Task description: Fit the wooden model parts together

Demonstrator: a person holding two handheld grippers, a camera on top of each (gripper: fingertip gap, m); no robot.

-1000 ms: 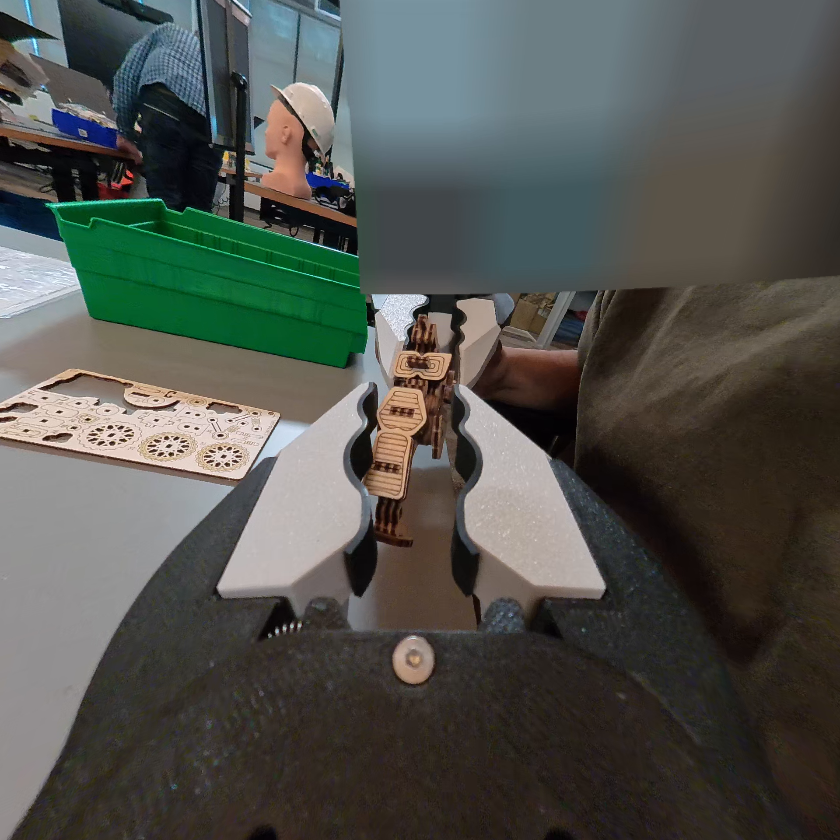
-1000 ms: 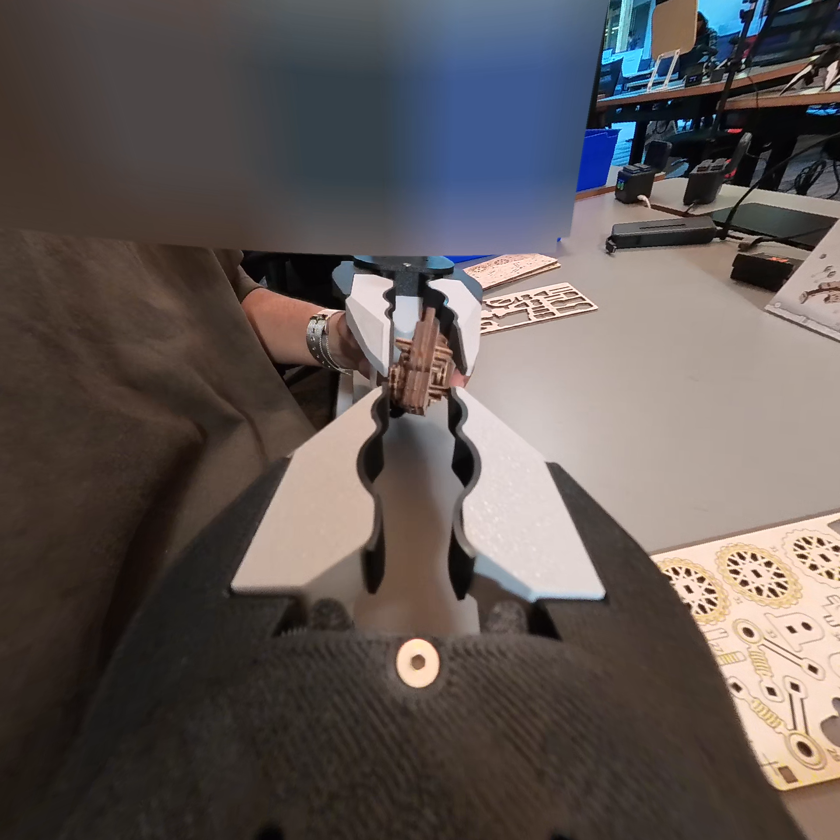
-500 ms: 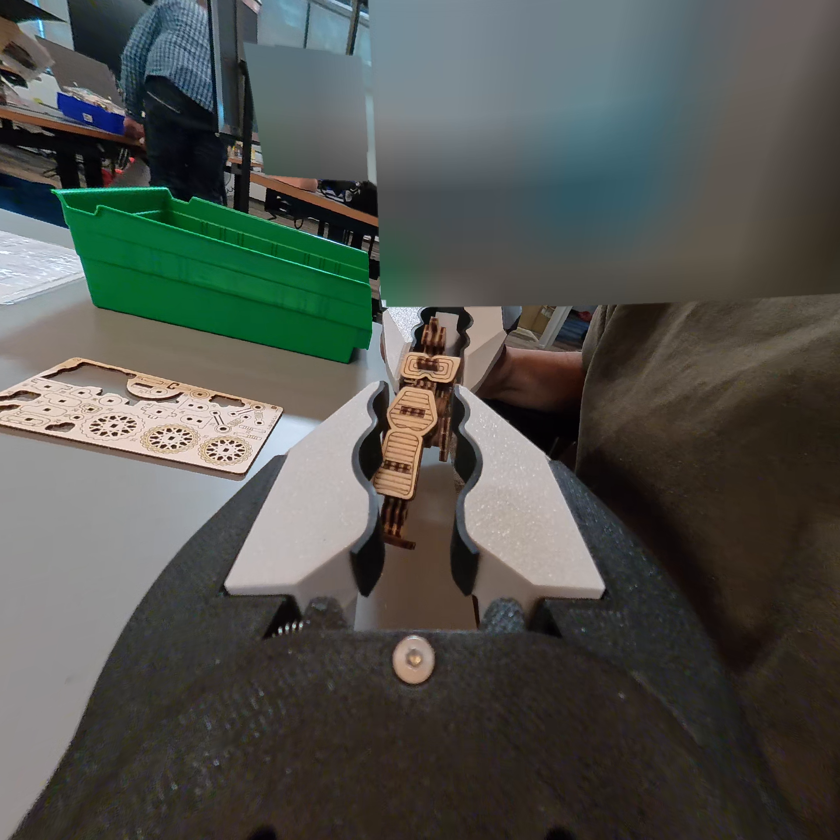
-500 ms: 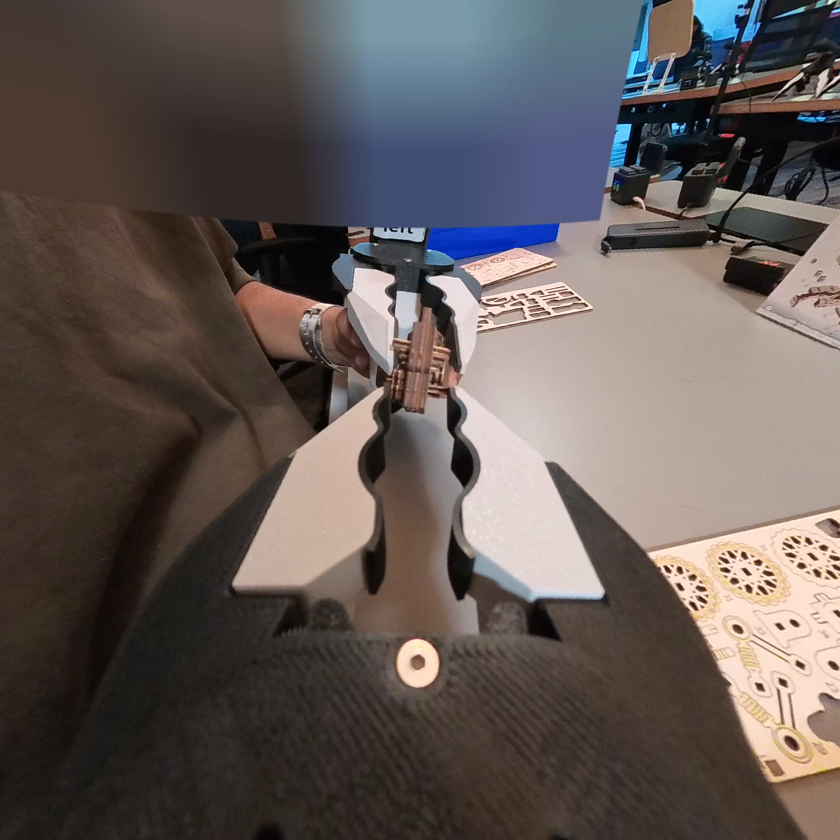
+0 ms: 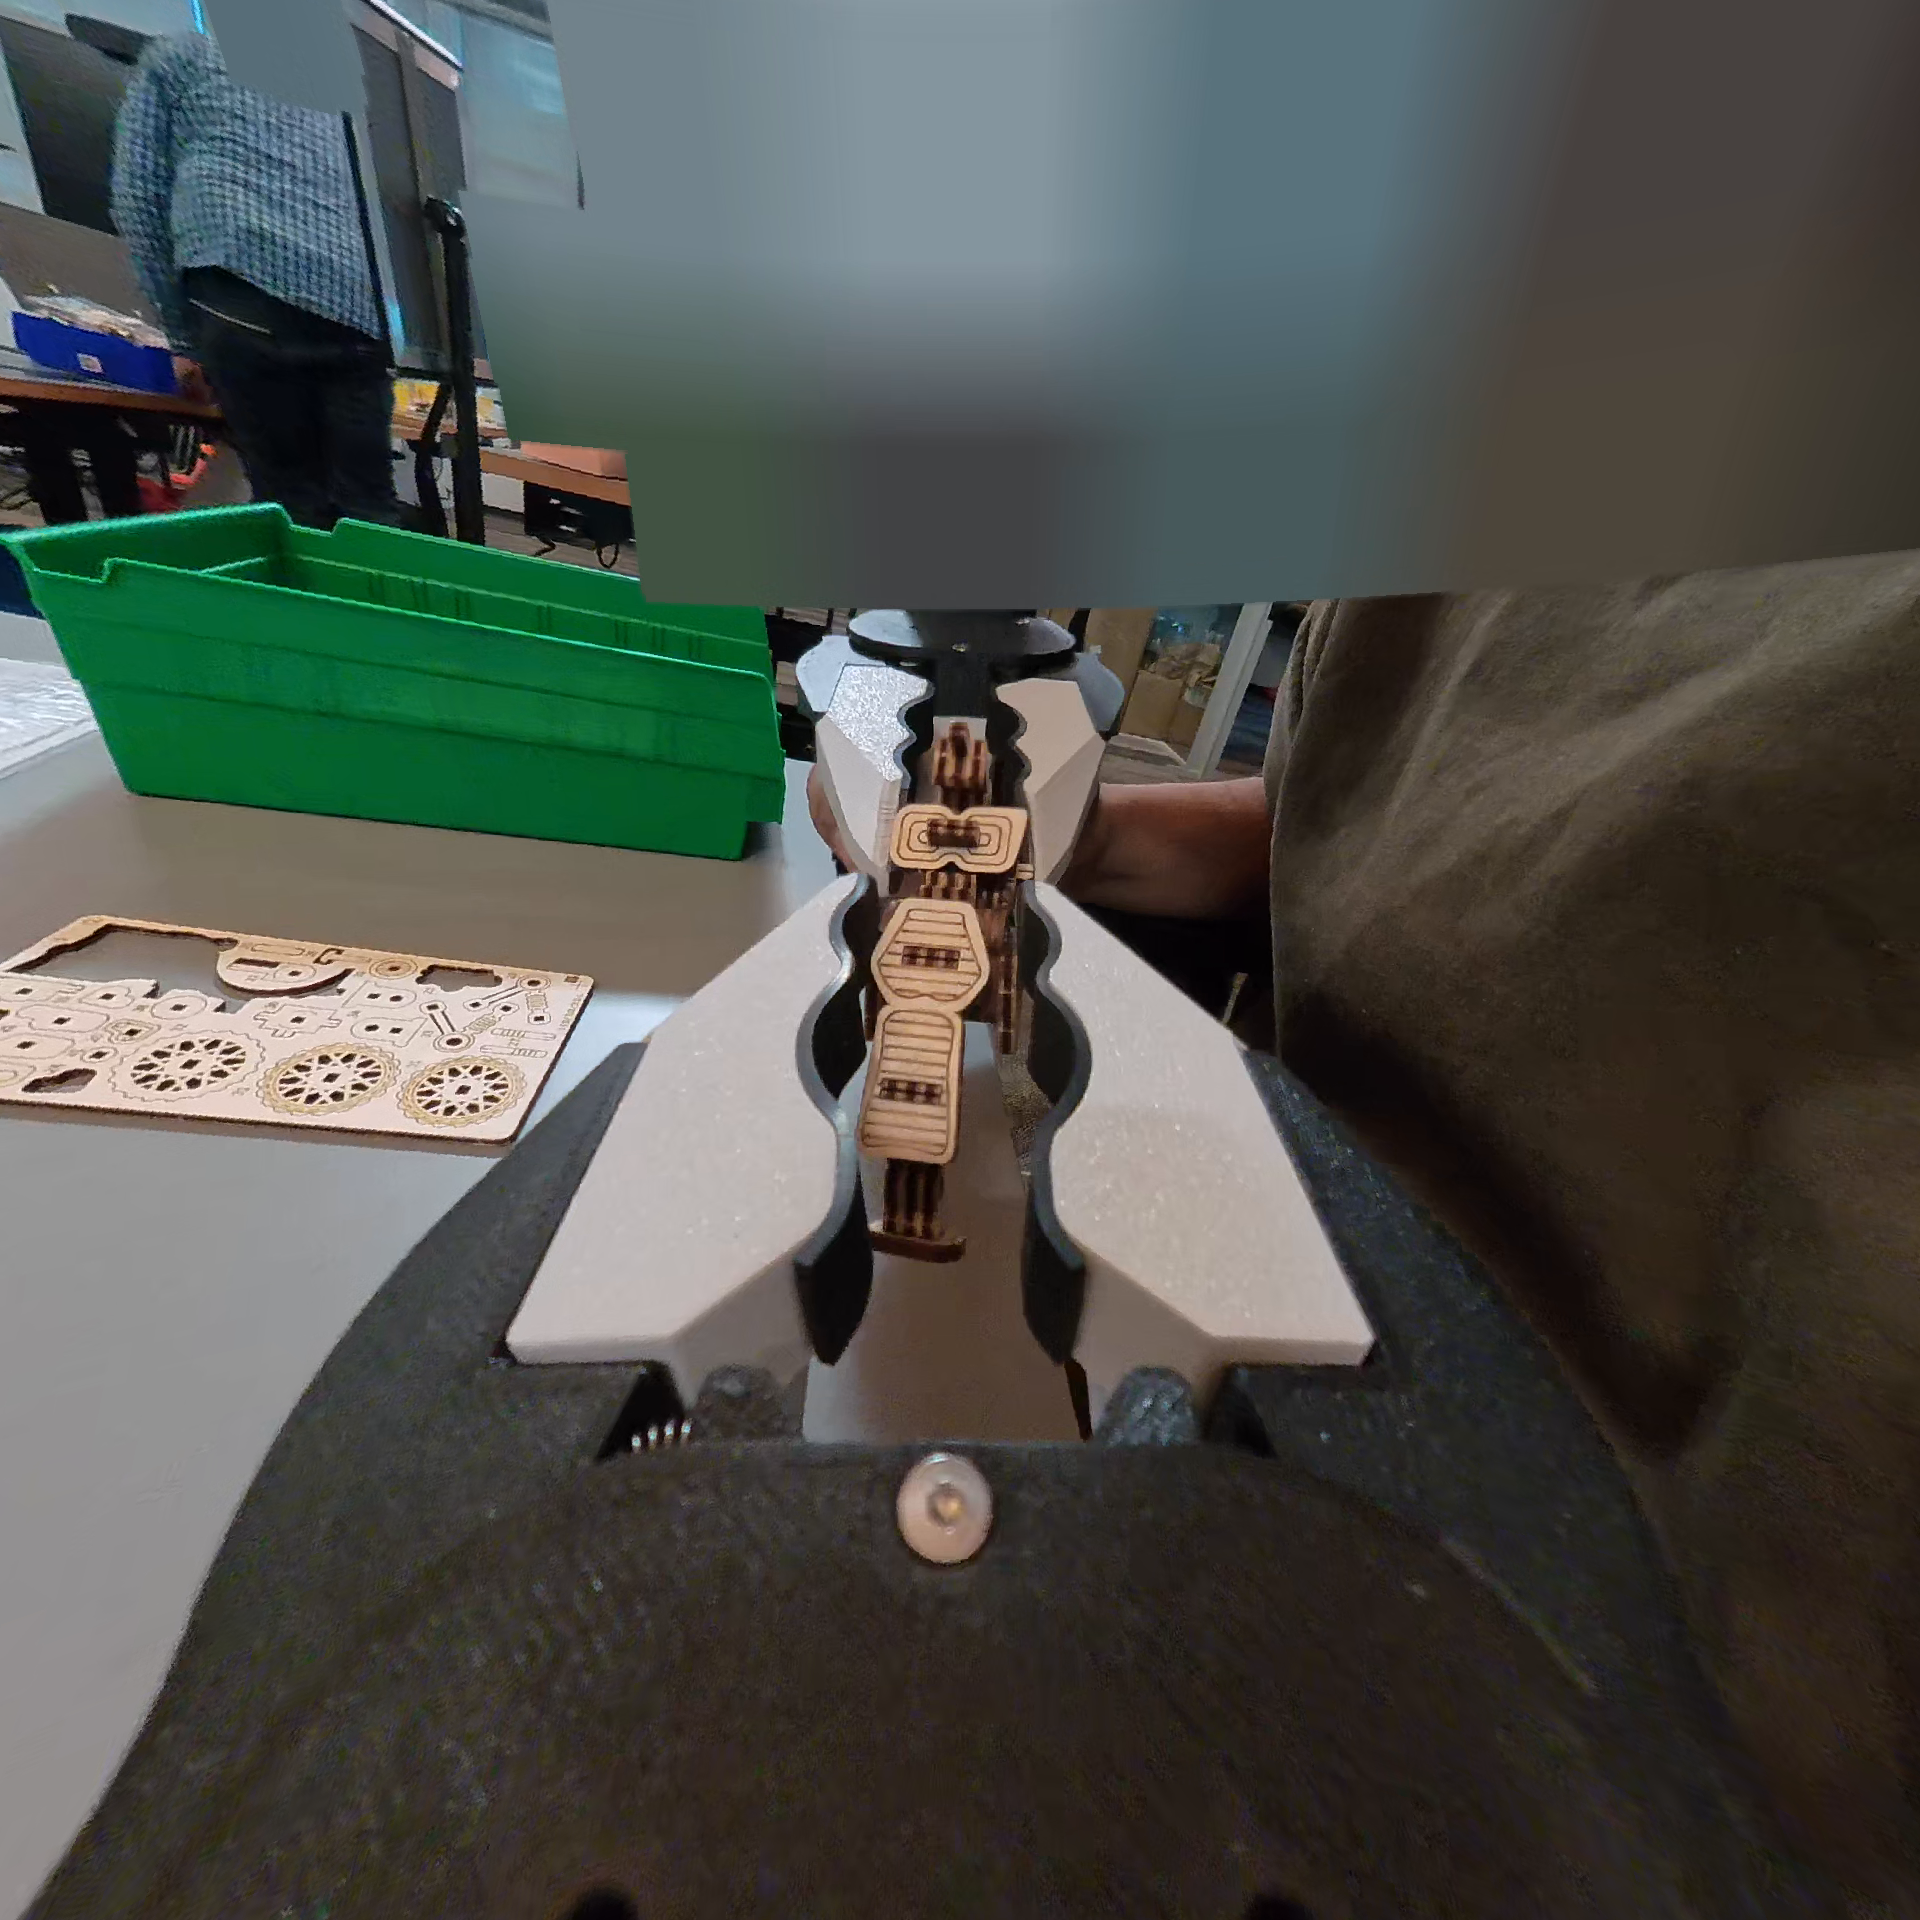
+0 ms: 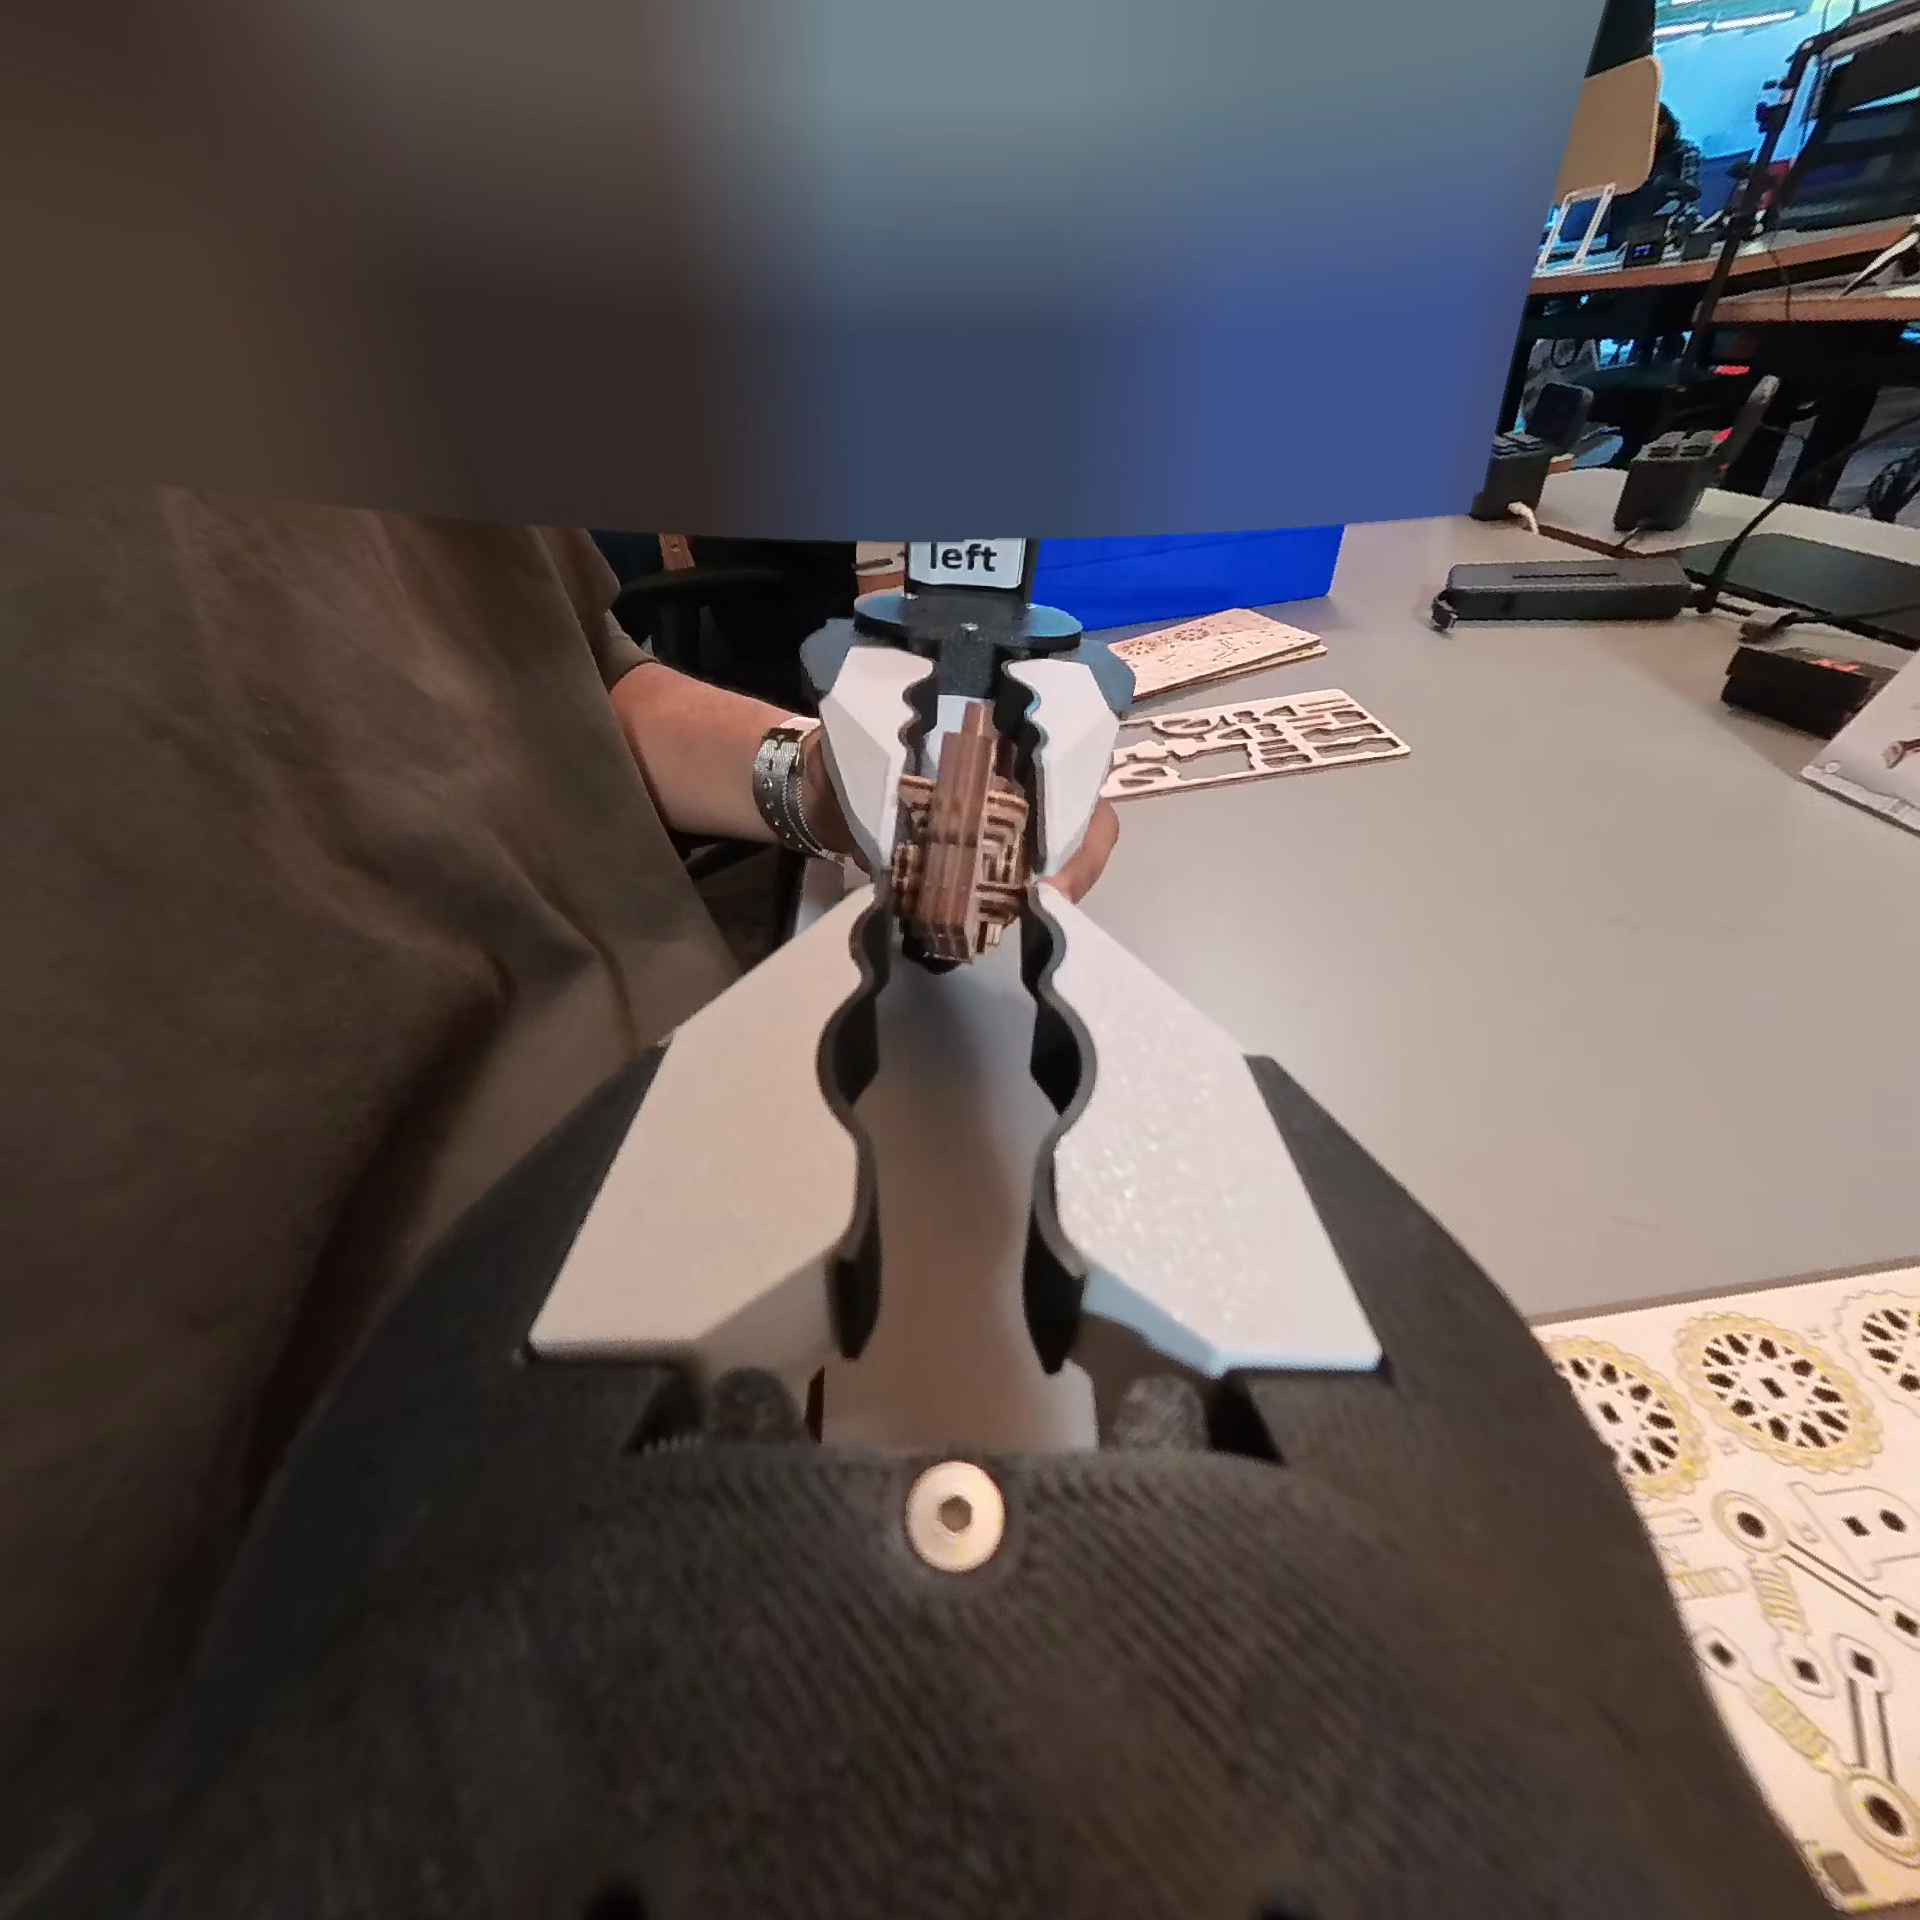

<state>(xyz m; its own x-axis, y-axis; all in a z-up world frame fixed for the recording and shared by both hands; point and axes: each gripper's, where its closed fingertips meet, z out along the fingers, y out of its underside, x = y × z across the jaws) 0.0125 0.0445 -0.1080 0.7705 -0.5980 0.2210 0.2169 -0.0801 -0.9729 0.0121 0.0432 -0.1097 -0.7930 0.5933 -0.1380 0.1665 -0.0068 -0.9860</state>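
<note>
From the left wrist view, the left hand-held gripper [image 5: 940,904], with pale grey wavy-edged fingers on a black body, has its fingers drawn in around a small laser-cut wooden model assembly [image 5: 920,1023] of stacked slatted plates, which runs lengthwise between them; the tips press on the model's far part, while its near end sits free in the gap. Directly opposite, the right hand-held gripper [image 5: 961,821] faces in and grips the far end of the same model, the two grippers nearly tip to tip. On the grey counter [image 5: 260,1299] to the left lies a flat pale wooden parts sheet with gear-shaped cutouts [image 5: 260,1029], and behind it stands a long green plastic bin [image 5: 416,686]. A person in an olive-brown shirt [image 5: 1558,987] fills the right side. From the right wrist view, the right hand-held gripper [image 6: 951,920] is closed at its tips on the wooden model assembly [image 6: 961,857], held in the air above the counter edge, with the left hand-held gripper [image 6: 961,821] clamped on its other side. A second flat wooden sheet with slot cutouts [image 6: 1257,738] lies farther off on the counter [image 6: 1455,987], and the gear sheet [image 6: 1766,1507] lies at lower right.
</note>
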